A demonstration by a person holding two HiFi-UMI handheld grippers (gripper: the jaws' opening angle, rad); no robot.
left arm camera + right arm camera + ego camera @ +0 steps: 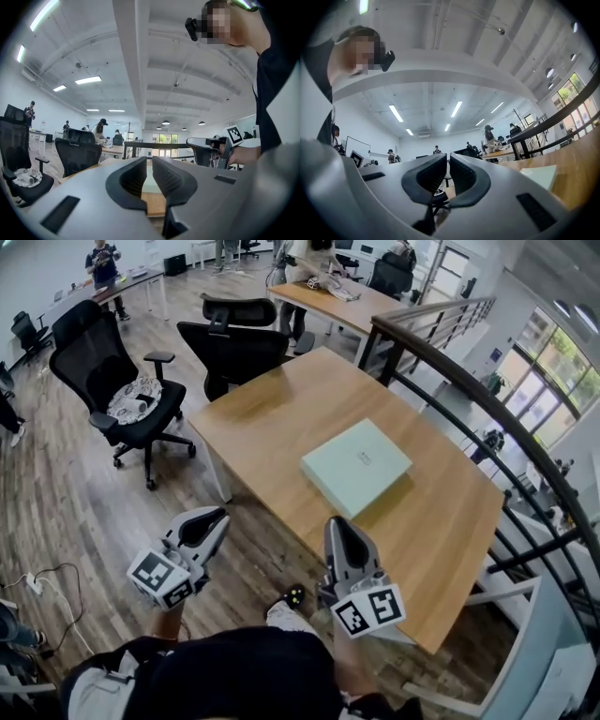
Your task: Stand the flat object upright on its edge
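Note:
A pale green flat box [356, 466] lies flat near the middle of the wooden table [441, 521]. My left gripper [217, 517] is shut and empty, held off the table's near-left edge. Over the table's near edge, short of the box, my right gripper [336, 525] is also shut with nothing in it. In the left gripper view the shut gripper [150, 159] points toward the box [151, 184], which shows low behind the tips. In the right gripper view the shut gripper [447, 156] points up and away; the box [540, 176] appears at the right.
Black office chairs [122, 381] [234, 348] stand left of and behind the table. A dark railing [487, 399] runs along the table's right side. A second table [328, 298] with people sits farther back. Cables [42, 587] lie on the floor at left.

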